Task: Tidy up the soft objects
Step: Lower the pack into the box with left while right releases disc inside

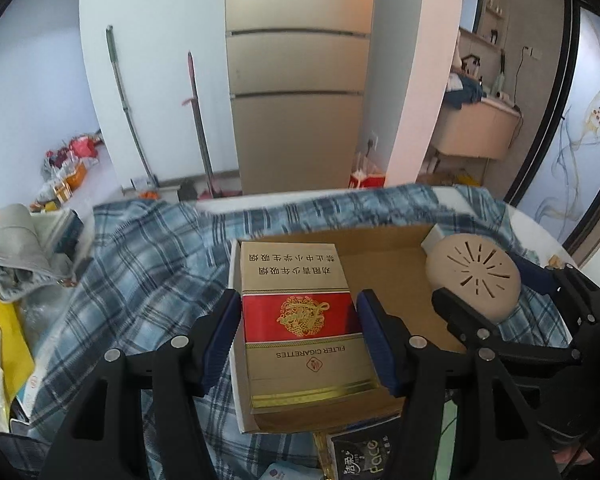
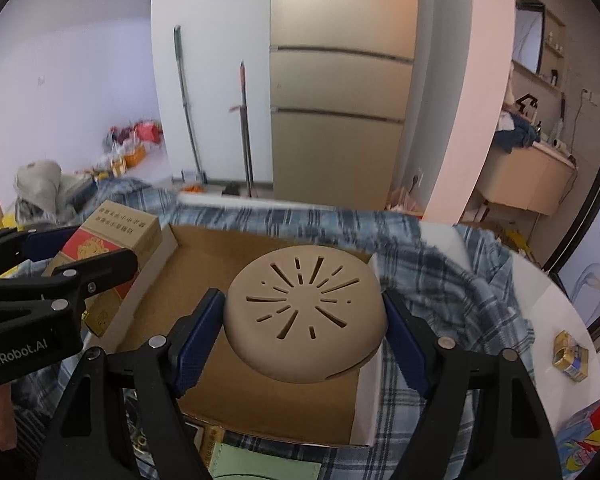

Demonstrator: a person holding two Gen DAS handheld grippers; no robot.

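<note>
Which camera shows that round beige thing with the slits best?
The right wrist view: the round lid sits centred between that gripper's pads, slits clear. The left wrist view shows it smaller, off to the right, partly hidden.

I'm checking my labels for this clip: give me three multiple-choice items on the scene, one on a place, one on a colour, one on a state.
1. Where does the cardboard box lie?
A. on the plaid cloth
B. on the floor
C. on a shelf

2. What colour is the band across the cigarette carton?
A. green
B. red
C. black

3. What is between the right tool's pads?
A. nothing
B. a cap
C. the round beige slotted lid

Answers: 1 A, the plaid cloth shows around the box; 2 B, a red band with a gold emblem; 3 C, the round beige slotted lid sits between the blue pads.
</note>
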